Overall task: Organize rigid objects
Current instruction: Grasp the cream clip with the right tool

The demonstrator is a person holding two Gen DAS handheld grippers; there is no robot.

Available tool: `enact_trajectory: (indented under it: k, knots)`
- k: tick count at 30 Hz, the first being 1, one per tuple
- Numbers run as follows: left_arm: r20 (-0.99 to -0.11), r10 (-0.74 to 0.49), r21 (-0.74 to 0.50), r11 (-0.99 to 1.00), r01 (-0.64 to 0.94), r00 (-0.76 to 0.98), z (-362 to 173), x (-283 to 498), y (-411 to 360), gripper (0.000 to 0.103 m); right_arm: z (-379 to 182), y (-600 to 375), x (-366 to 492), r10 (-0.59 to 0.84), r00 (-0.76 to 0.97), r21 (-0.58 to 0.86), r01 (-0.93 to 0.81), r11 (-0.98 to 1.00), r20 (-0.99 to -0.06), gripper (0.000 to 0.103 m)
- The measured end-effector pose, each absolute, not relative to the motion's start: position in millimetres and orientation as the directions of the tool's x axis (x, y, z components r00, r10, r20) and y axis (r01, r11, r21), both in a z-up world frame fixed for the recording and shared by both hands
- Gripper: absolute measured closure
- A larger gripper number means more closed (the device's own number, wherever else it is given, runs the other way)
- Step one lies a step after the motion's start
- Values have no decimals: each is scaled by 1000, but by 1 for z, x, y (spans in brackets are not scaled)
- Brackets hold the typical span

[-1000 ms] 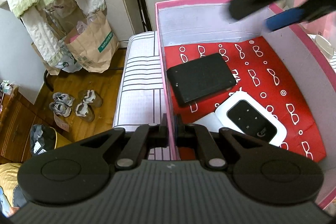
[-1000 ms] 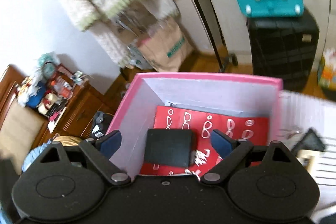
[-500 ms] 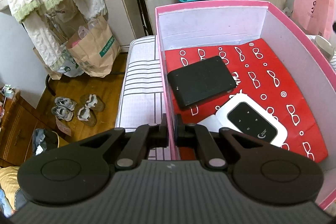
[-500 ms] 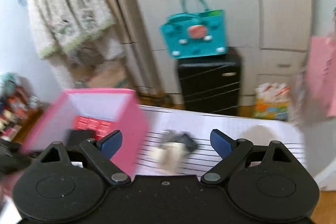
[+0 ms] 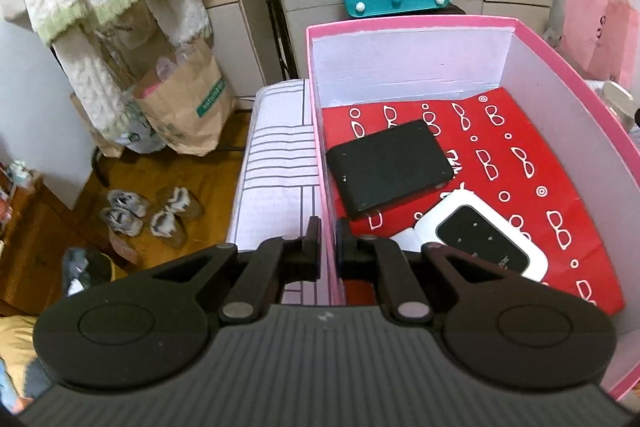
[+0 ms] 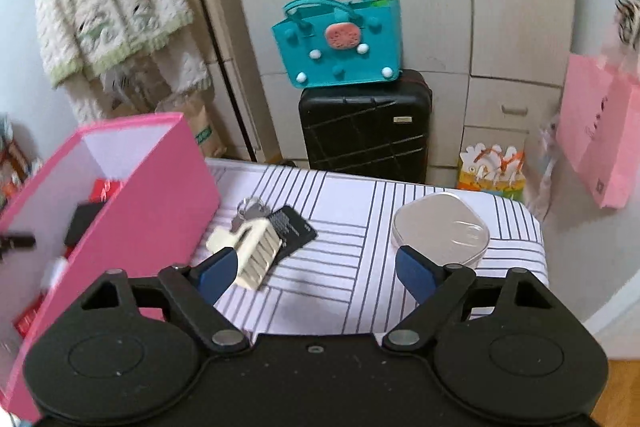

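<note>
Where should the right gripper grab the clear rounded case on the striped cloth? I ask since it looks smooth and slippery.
Judging by its shape, take the clear case across its two flatter sides, coming from above. It lies flat, apart from the cream clip, with bare cloth around it. The right gripper stands open, probably wide enough to straddle it.

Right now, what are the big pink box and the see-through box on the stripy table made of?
The pink box looks like cardboard with a matte paper skin: thin flat walls, sharp folded corners, white inside. The see-through box looks like clear hard plastic: glossy, with rounded moulded corners and the stripes of the table cover showing faintly through. Glass is possible, but less likely.
</note>
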State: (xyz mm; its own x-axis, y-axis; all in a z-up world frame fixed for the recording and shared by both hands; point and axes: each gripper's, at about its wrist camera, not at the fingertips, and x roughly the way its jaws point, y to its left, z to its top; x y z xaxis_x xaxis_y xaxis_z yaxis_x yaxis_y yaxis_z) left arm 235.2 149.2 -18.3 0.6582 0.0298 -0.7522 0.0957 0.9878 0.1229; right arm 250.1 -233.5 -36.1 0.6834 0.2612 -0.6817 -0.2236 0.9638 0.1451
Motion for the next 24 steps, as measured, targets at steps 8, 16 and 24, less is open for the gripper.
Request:
enact_trajectory:
  k: [8,16,24]
  knots:
    - [-684,86,216,972,88,725,8,241,132,87,-40,-231,235,201,699,17,-261,965,-686,14]
    - [-714,83,167,985,54,695,-2,257,138,99,-43,-227,231,234,702,8,-309,951,-673,28]
    - [-699,81,178,982,63,711,-4,252,141,98,-40,-199,238,377,654,113,-409,906,-656,35]
